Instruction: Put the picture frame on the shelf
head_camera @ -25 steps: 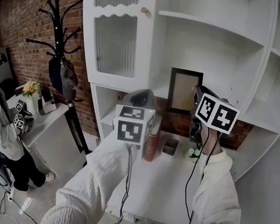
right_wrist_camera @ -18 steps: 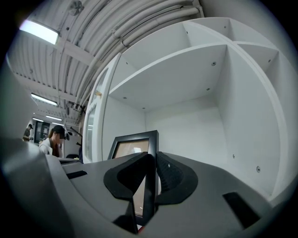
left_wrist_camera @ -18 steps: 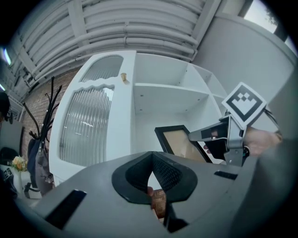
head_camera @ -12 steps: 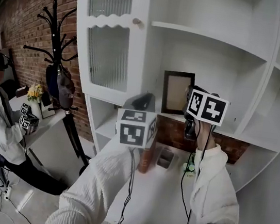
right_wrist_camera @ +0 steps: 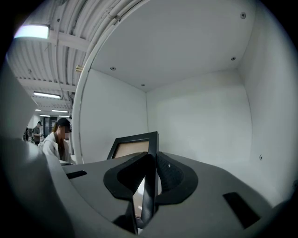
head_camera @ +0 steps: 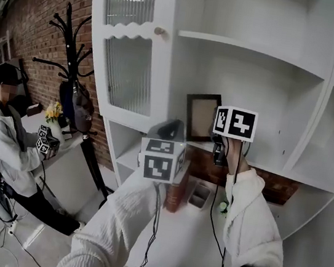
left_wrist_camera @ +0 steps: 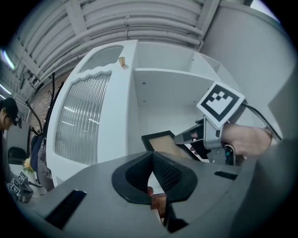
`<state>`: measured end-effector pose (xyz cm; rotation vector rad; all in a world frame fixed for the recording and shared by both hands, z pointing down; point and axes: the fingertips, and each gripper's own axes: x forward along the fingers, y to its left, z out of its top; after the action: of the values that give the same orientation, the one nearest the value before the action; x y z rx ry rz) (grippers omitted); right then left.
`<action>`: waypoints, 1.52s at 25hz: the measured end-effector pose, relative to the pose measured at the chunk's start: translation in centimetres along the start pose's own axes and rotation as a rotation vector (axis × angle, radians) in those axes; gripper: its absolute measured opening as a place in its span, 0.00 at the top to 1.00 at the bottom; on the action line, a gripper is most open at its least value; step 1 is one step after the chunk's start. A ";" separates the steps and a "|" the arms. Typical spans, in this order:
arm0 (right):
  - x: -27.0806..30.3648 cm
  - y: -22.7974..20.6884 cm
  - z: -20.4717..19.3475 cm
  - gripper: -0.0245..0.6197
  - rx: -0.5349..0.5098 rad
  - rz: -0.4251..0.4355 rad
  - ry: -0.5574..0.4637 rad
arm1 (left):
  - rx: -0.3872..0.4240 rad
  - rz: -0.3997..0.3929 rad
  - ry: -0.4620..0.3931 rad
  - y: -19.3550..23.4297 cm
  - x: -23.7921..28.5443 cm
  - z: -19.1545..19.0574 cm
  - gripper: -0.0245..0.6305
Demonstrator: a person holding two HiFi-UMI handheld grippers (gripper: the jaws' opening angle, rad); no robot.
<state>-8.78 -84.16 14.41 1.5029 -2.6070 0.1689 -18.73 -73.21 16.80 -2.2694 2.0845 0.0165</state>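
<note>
Right gripper (right_wrist_camera: 150, 186) jaws pinch the picture frame (right_wrist_camera: 132, 143) by its side edge, upright so it'll stand on the shelf (head_camera: 273, 170); left gripper (left_wrist_camera: 152, 179) jaws are pressed together, empty.

A black coat rack (head_camera: 71, 44) stands by the brick wall (head_camera: 34, 23). A person (head_camera: 5, 136) in white stands near yellow flowers (head_camera: 54, 111).

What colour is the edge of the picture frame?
The picture frame is black-edged, with a plain tan middle; the right gripper view shows it best.
</note>
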 end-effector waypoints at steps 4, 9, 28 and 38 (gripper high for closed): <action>1.2 -0.5 -0.9 0.85 0.022 -0.009 0.034 | 0.002 0.012 0.003 0.2 -0.1 -0.3 0.95; 1.4 -1.5 -1.2 0.85 0.081 -0.004 0.000 | 0.001 0.020 0.004 0.1 -0.2 -0.5 0.95; -2.2 -0.9 -0.5 0.85 0.101 -0.015 -0.071 | 0.009 0.000 -0.004 -0.2 -1.8 -0.4 0.95; -8.7 -0.7 -3.0 0.85 0.134 -0.106 -0.128 | -0.003 -0.063 0.007 -2.3 -6.0 -2.5 0.95</action>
<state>-3.68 -76.59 15.96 1.7466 -2.6525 0.2486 -17.06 -67.20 19.68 -2.3391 2.0170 0.0087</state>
